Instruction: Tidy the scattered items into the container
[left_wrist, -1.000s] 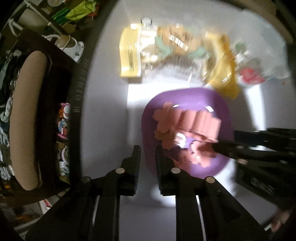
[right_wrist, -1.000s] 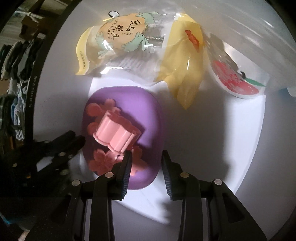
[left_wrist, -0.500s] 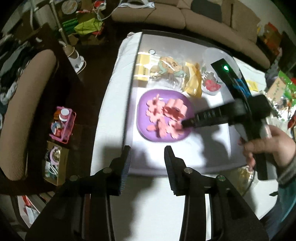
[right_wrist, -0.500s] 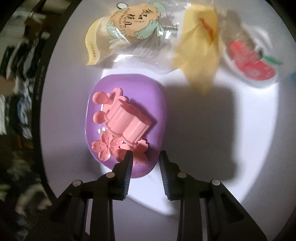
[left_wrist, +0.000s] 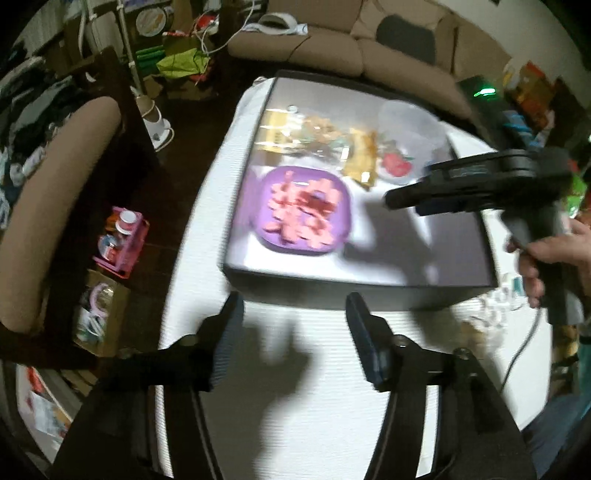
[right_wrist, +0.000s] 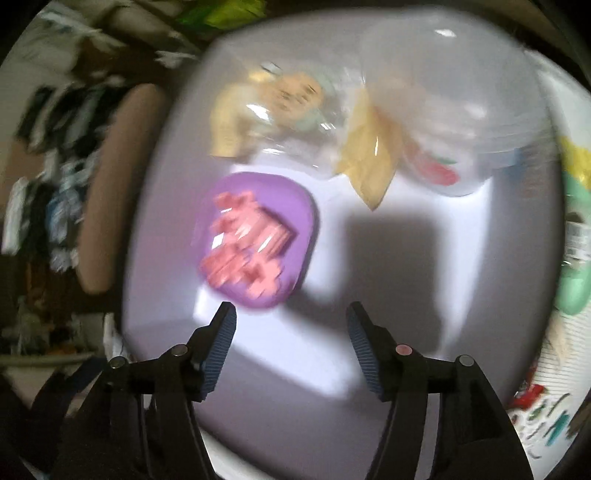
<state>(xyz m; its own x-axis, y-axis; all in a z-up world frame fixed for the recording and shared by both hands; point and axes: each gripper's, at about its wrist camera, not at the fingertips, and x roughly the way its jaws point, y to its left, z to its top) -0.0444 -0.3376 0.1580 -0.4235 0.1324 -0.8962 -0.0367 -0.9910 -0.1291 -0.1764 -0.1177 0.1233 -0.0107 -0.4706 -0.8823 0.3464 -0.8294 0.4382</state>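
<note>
Nearby, snack packets (left_wrist: 321, 138) beyond purple container (left_wrist: 258, 206); both grippers (left_wrist: 293, 332) (right_wrist: 290, 334) wide, just opened, empty.

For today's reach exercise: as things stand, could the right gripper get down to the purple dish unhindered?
Probably yes. The right gripper is empty with jaws apart, having just been opening, and nothing lies between it and the purple dish.

Dim, motion-blurred fisheye views; hard shadows, dark warped edges.
</note>
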